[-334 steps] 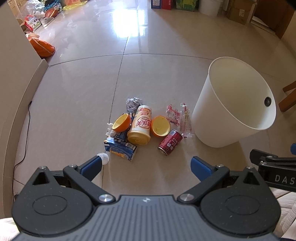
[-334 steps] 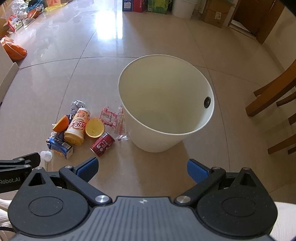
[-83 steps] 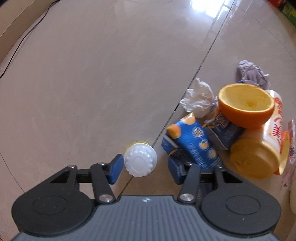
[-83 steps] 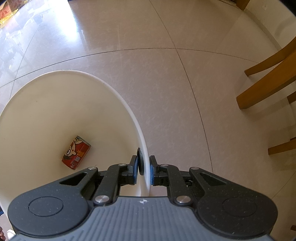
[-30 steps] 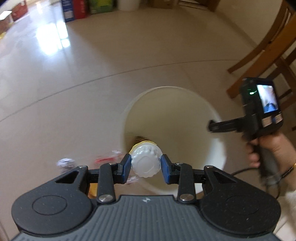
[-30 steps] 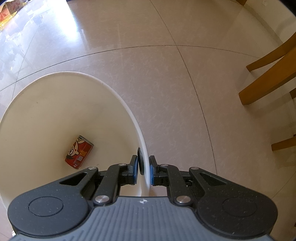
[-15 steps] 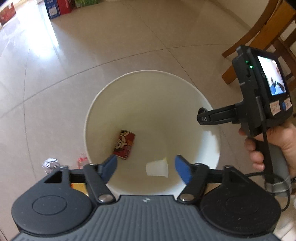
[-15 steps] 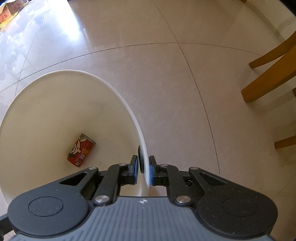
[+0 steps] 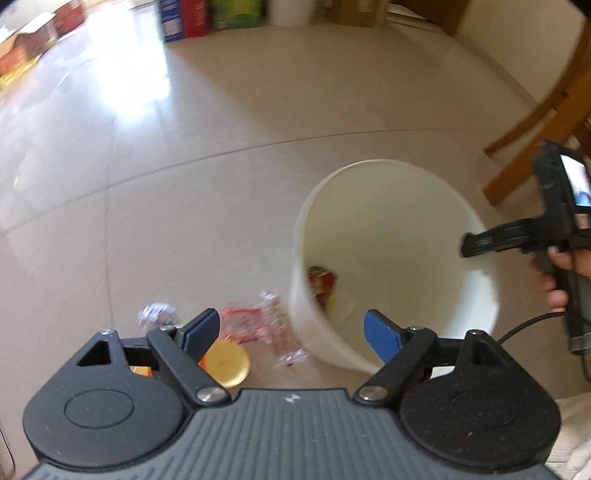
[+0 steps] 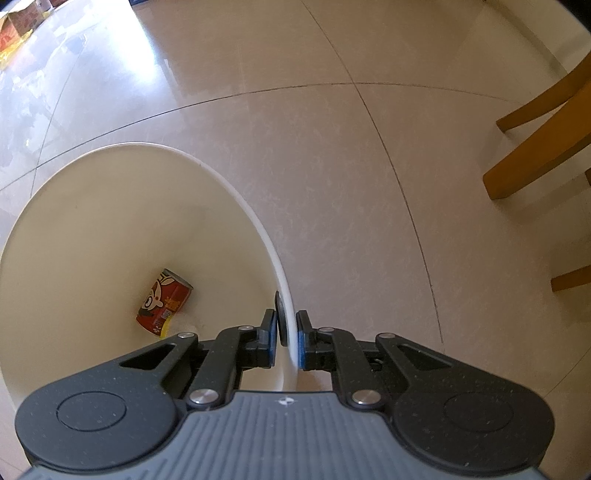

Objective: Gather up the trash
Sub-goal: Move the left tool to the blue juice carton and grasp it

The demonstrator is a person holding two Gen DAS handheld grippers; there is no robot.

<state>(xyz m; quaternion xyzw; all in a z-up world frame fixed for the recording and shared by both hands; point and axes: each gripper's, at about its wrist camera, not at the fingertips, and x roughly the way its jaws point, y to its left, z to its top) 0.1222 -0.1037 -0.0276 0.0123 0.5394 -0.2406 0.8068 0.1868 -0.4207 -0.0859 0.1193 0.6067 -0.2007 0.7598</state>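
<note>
A white bin (image 9: 391, 236) stands on the tiled floor. My right gripper (image 10: 286, 341) is shut on the bin's rim (image 10: 284, 288), and in the left wrist view it (image 9: 469, 245) shows at the bin's right edge, held by a hand (image 9: 557, 280). A red can (image 10: 164, 302) lies on the bin's bottom; the same red can (image 9: 321, 280) is blurred in the left wrist view. My left gripper (image 9: 291, 336) hangs open and empty above the bin's left near side. Left of the bin lie pink wrappers (image 9: 255, 325), a yellow lid (image 9: 225, 365) and crumpled foil (image 9: 157, 314).
Wooden chair legs (image 10: 535, 155) stand to the right of the bin; the same chair legs (image 9: 532, 129) show in the left wrist view. Boxes (image 9: 207, 18) and a white tub (image 9: 288, 11) line the far wall. Open tiled floor lies beyond the bin.
My left gripper let the small white bottle drop into the bin, opened wide, and has since swung left and back from over the bin. The right gripper stays shut on the rim.
</note>
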